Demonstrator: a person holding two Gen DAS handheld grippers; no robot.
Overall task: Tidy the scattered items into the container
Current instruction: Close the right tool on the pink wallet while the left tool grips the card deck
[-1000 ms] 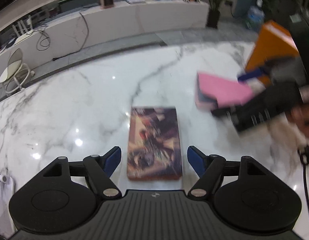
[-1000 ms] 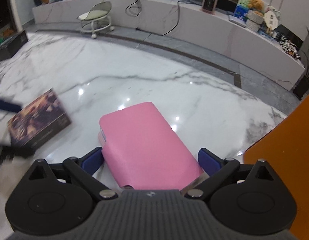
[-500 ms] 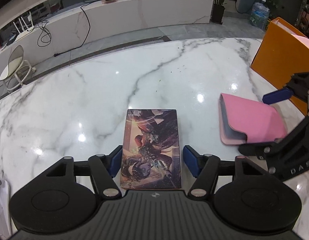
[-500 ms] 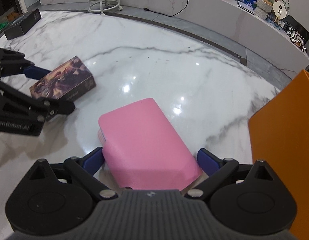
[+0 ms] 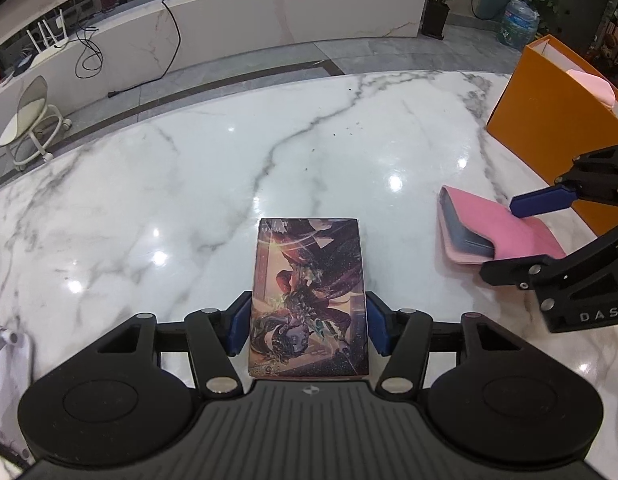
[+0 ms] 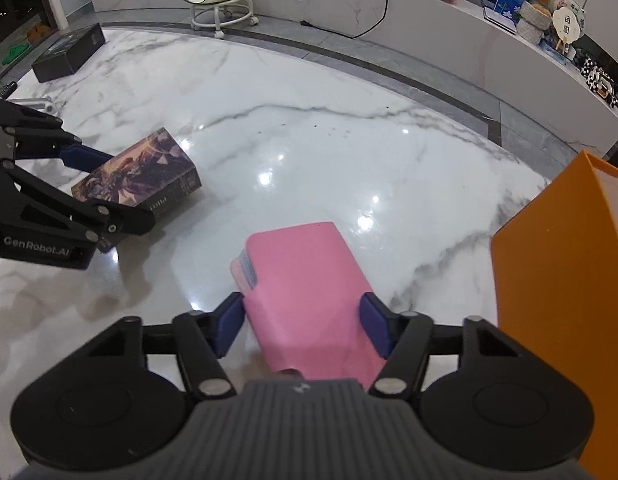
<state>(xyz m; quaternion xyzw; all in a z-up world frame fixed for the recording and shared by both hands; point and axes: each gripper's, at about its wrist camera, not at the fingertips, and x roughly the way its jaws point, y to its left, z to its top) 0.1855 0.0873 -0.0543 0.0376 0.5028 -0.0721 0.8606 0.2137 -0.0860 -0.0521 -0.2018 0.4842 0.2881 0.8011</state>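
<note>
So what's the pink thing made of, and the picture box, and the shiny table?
The pink case looks like soft matte leather or faux leather: no glare, rounded edges. The picture box seems to be printed cardboard with a slight sheen and crisp corners. The table looks like polished marble or a marble-look slab: grey veins, mirror-like light spots.

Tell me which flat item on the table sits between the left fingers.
The illustrated box, flanked by the left gripper; the pink case sits in the right gripper.
</note>
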